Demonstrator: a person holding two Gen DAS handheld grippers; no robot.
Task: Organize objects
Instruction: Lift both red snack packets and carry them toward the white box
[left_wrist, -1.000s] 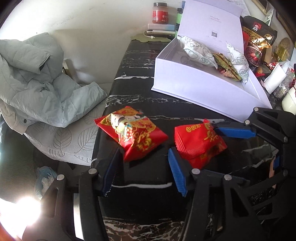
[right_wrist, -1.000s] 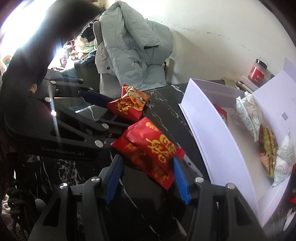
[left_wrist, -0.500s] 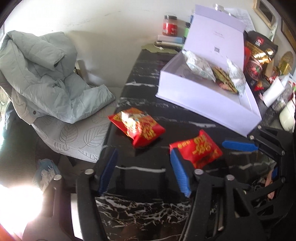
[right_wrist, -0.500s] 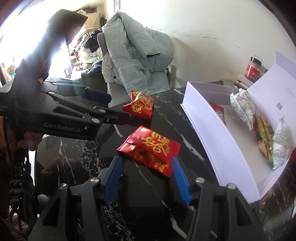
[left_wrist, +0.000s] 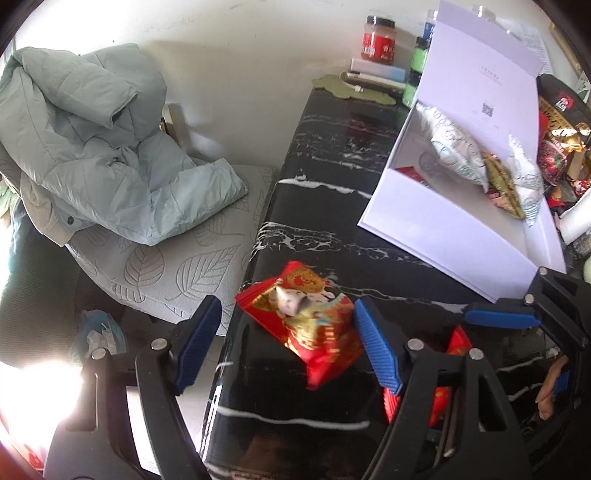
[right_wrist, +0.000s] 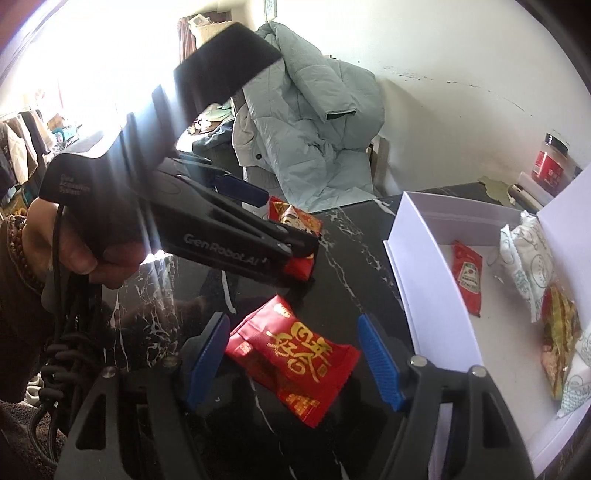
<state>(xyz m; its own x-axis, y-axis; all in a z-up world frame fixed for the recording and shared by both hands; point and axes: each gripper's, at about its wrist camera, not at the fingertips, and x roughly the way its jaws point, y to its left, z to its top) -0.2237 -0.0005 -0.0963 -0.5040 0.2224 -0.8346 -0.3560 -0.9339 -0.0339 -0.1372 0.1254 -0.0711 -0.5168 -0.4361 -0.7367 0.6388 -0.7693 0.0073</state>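
Both tools have just been opening over the last second. The left tool (left_wrist: 284, 339) has shifted since a second ago: the figure-printed red packet (left_wrist: 310, 325) sat past its tips then, now it lies between the blue pads (left_wrist: 376, 347), flat on the black marble tabletop (left_wrist: 332, 155). The pad by the tabletop edge stands clear of it; the other sits right at the packet's edge, and I can't tell if it touches. Nothing gripped.

Right tool (right_wrist: 291, 358): jaws wide, second red packet with gold characters (right_wrist: 295, 354) between them, lying flat on the tabletop, gaps on both sides. A second ago the pads were tight against it. Not held.

Landmark: white open box (right_wrist: 424, 288).
- Gold-character packet: just beside the box's near wall, not touching.
- Figure packet: further from the box, near the tabletop edge, partly hidden behind the left tool's arm in the right wrist view.
- Inside the box: red ketchup sachet (right_wrist: 467, 277), white patterned packets (right_wrist: 528, 254), a yellow-green packet (right_wrist: 559, 343).
- Behind the box, by the wall: red-labelled jar (left_wrist: 378, 42).
- Off the tabletop edge away from the box: chair with pale green jacket (left_wrist: 92, 140).

A hand (right_wrist: 66, 243) with a bead bracelet holds the left tool's handle.
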